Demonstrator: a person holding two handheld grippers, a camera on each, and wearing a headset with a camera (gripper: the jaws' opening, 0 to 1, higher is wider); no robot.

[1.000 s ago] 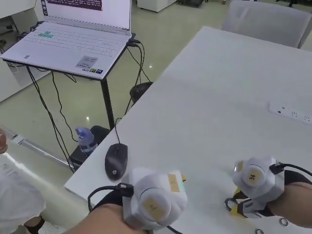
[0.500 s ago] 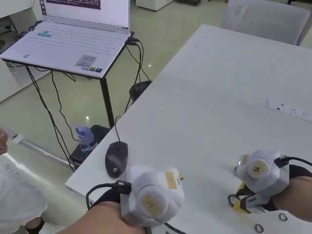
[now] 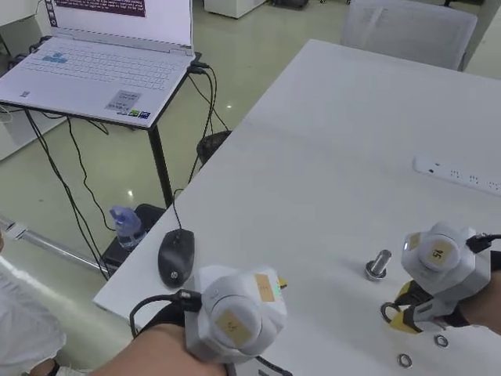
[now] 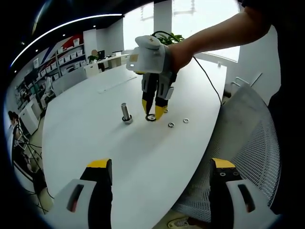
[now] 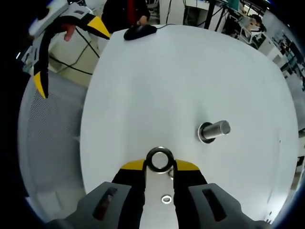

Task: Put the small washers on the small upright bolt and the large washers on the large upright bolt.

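Right gripper (image 5: 159, 165): jaws pinch a washer (image 5: 159, 150)
Upright bolt (image 5: 214, 130): near, just beyond those jaws, not touching
Left gripper (image 4: 159, 164): jaws wide, farther off

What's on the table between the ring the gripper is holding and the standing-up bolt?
Nothing. In the right gripper view, the stretch of table between the washer in the right gripper and the upright bolt is bare.

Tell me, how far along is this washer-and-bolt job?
Nothing looks finished: the upright bolt has a bare shaft, as far as I can tell. In hand: the right gripper is shut on a large washer, close beside that bolt. Left to do: slip it on, then deal with the small washers lying loose on the table. The left gripper is open and holds nothing.
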